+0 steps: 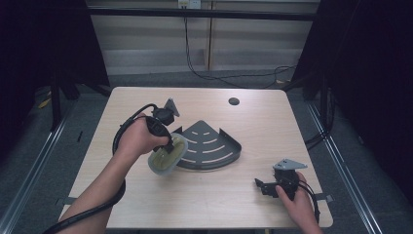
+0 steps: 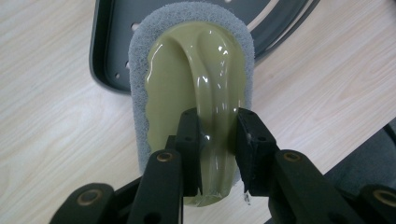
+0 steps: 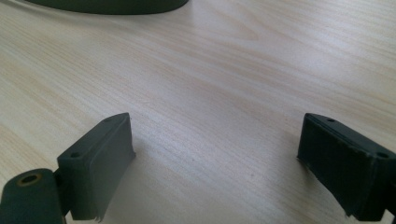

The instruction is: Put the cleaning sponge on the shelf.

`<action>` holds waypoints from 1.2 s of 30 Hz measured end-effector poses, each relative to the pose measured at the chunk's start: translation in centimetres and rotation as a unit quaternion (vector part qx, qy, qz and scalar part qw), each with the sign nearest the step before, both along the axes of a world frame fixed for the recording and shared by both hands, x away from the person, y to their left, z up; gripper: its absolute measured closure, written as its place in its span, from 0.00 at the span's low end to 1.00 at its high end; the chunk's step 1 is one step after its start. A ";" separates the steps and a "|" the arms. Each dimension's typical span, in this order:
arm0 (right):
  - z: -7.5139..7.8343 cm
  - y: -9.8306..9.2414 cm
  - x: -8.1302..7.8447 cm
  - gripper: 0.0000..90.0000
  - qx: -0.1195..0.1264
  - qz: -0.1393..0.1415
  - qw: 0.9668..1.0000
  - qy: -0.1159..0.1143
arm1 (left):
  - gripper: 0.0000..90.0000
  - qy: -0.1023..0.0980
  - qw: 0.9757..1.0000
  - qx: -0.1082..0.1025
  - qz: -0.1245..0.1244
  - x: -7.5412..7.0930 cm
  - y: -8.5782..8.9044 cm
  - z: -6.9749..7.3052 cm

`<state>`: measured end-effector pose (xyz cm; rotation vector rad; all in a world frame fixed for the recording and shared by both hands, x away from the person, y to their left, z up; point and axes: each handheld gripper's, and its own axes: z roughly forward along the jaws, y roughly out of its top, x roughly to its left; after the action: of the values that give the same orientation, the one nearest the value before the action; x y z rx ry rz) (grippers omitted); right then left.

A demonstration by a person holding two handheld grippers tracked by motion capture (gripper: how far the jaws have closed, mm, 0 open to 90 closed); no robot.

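Scrubber, olive-handled with a grey pad, sits clamped by its ridge in the left tool, seen close in the left gripper view, long axis running 6 to 12 o'clock over one dark corner rack. Right tool rests wide apart on the bench.

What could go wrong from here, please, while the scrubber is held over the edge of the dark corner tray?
1. The left tongs pinch only the scrubber's glossy, narrow handle ridge near its end, so it might slip or swivel under pressure.
2. The corner tray lies loose on the table, while the right tongs rest open away from it; scrubbing could push the tray around.
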<state>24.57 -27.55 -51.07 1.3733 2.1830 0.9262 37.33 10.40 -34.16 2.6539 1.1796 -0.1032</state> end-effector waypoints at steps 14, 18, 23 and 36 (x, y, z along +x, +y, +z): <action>0.0 0.0 0.0 0.11 0.000 0.000 1.000 0.000 | 0.80 -0.003 1.000 -0.002 -0.015 1.9 -1.6 0.0; 0.0 0.0 0.0 0.11 0.000 0.000 1.000 0.000 | 0.80 -0.005 1.000 -0.002 -0.019 2.3 -2.0 0.1; 0.0 0.0 0.0 0.11 0.000 0.000 1.000 0.000 | 0.80 -0.006 1.000 -0.003 -0.024 2.8 -2.4 0.2; 0.0 0.0 0.0 0.11 0.000 0.000 1.000 0.000 | 0.80 -0.007 1.000 -0.003 -0.027 4.6 -3.3 -0.6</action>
<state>24.57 -27.55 -51.07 1.3729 2.1830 0.9265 41.89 7.11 -34.75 2.6771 1.1022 -0.0968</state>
